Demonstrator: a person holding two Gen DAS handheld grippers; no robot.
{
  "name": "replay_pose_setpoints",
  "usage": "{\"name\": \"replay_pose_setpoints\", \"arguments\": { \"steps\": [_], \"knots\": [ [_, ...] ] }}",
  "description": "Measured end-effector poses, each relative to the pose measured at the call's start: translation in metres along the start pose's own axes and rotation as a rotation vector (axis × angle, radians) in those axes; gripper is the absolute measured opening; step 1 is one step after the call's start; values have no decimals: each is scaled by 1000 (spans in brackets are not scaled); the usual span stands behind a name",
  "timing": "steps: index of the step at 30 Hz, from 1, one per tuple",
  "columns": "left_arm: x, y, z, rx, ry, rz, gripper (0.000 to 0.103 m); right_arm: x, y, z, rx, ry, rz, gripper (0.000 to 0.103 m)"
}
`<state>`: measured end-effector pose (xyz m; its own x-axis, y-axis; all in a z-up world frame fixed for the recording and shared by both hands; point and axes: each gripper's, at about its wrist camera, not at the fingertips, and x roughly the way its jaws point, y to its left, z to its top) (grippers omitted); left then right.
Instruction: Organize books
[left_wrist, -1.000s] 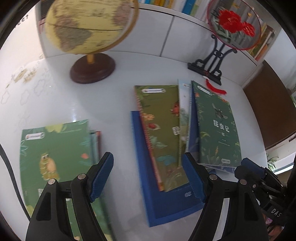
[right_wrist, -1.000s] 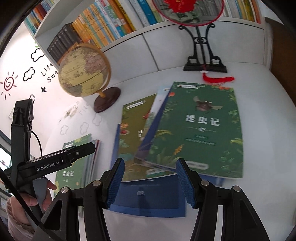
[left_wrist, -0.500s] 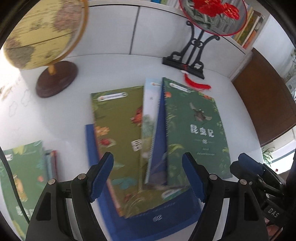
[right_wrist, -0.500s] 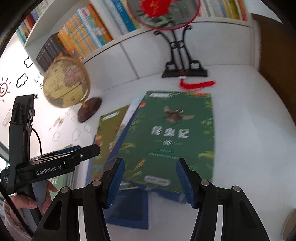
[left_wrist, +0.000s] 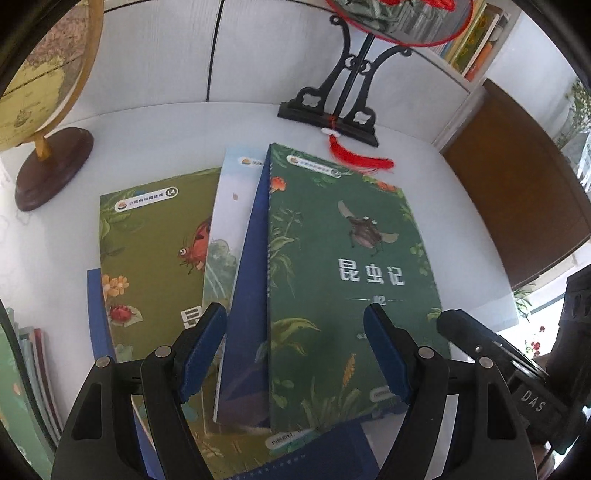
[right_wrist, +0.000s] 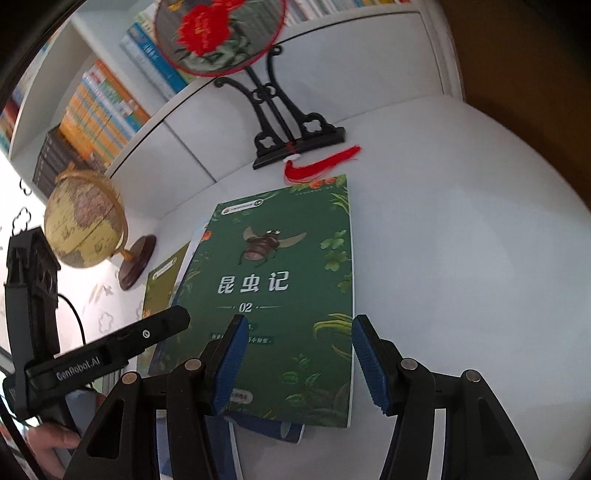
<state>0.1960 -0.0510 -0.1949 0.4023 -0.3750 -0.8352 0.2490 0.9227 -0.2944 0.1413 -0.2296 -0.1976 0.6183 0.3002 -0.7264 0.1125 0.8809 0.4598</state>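
Both my claws released: left gripper (left_wrist: 295, 354) and right gripper (right_wrist: 297, 356) over glossy dark-green rectangular paperback (right_wrist: 288, 295); ribbed blue pads (right_wrist: 369, 363).

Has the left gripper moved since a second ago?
Yes. In its own view the globe has slid off to the left edge and the dark green book now lies between the left gripper's open jaws: it moved right, closer in.

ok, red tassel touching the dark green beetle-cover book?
Touching. The right wrist view shows the red tassel lying against the top edge of the dark green beetle-cover book, no white table between them.
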Motion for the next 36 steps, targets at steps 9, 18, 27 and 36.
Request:
{"name": "replay_pose_setpoints", "arguments": {
  "steps": [9,18,27,36],
  "knots": [
    [6,-3,3,24,-28,-10,77,15,-14,-1,60,17,24,57],
    [4,3,0,-40,-38,-85,82,19,-16,-2,81,6,81,60],
    [-4,4,-8,-45,0,-90,82,7,-19,-3,121,1,294,60],
    [-19,-5,-20,27,-6,-21,82,6,-2,0,19,14,205,60]
  ]
}}
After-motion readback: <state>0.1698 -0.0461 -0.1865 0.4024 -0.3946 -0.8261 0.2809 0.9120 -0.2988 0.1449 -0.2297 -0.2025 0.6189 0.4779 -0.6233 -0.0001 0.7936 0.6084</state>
